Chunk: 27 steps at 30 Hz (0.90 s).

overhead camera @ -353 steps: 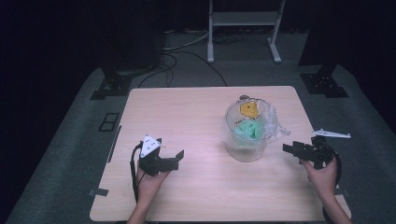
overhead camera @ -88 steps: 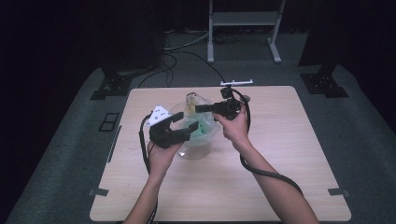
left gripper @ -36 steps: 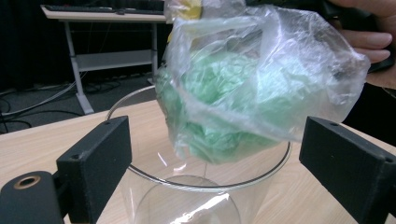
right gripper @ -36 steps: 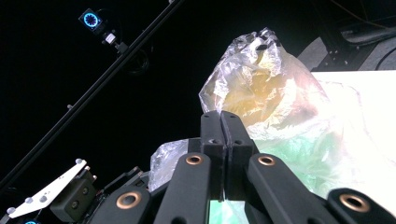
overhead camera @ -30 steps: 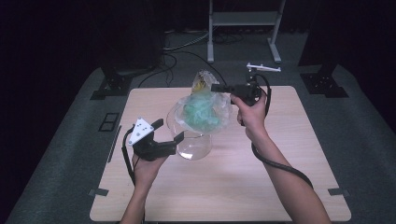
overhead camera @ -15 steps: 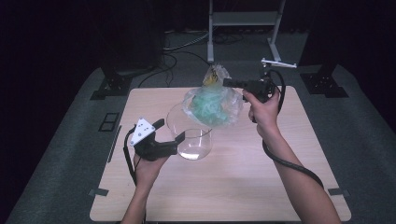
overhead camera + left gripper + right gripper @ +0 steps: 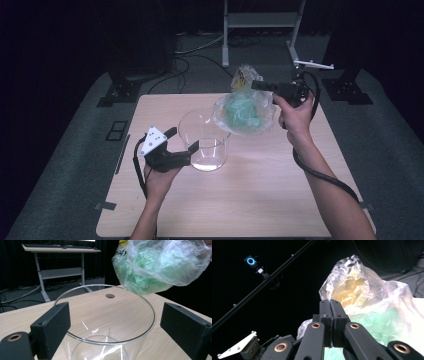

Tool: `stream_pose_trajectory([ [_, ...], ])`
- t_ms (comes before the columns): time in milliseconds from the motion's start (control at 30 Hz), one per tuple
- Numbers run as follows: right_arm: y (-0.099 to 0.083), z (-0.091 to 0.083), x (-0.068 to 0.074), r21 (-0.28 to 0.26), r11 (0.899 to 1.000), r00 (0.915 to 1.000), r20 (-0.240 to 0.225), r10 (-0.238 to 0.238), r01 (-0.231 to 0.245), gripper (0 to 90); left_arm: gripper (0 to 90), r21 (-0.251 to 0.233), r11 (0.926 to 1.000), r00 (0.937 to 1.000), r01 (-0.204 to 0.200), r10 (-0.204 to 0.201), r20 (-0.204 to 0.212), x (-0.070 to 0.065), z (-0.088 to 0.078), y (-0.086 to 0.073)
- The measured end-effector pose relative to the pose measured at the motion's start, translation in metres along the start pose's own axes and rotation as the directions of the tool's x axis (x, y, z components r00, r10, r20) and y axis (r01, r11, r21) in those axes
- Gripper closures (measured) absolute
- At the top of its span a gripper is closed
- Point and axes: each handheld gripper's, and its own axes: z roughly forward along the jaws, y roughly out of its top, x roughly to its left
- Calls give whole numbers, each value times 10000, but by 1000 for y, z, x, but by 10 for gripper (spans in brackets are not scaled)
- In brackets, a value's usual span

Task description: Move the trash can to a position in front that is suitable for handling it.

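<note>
A clear glass container (image 7: 204, 142) stands on the wooden table (image 7: 250, 200), left of centre. My left gripper (image 7: 182, 140) is at its left side. In the left gripper view the rim (image 7: 105, 287) lies between the wide-set jaws of that gripper (image 7: 116, 308); the left jaw overlaps the glass and a small gap shows at the right jaw. A clear plastic bag (image 7: 245, 112) of green stuffing with a yellow label hangs in the air up and right of the container. My right gripper (image 7: 257, 85) is shut on the bag's top. Its jaws (image 7: 331, 305) meet in front of the bag (image 7: 367, 290). The bag (image 7: 160, 267) hangs above the far rim.
A round hole (image 7: 110, 295) marks the tabletop beyond the container. A white-legged desk frame (image 7: 260, 20) stands on the floor behind the table. Black stand feet (image 7: 117, 92) (image 7: 350, 90) flank the far corners. Cables trail from both grippers.
My right gripper has carried the bag up and to the right, off the container's mouth. The left gripper and the container have stayed where they were.
</note>
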Motion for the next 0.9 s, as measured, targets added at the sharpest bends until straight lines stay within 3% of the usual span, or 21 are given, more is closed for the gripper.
stream_pose_trajectory([
  [433,-1,-20,-13,54,9999,9963,847,-139,135,897,82,52,10000,10000,-5,5,20,-1,2,-1],
  [900,-9,-26,-32,192,9998,9913,1314,26,-52,896,83,41,10000,10000,53,-53,79,1,1,-1],
])
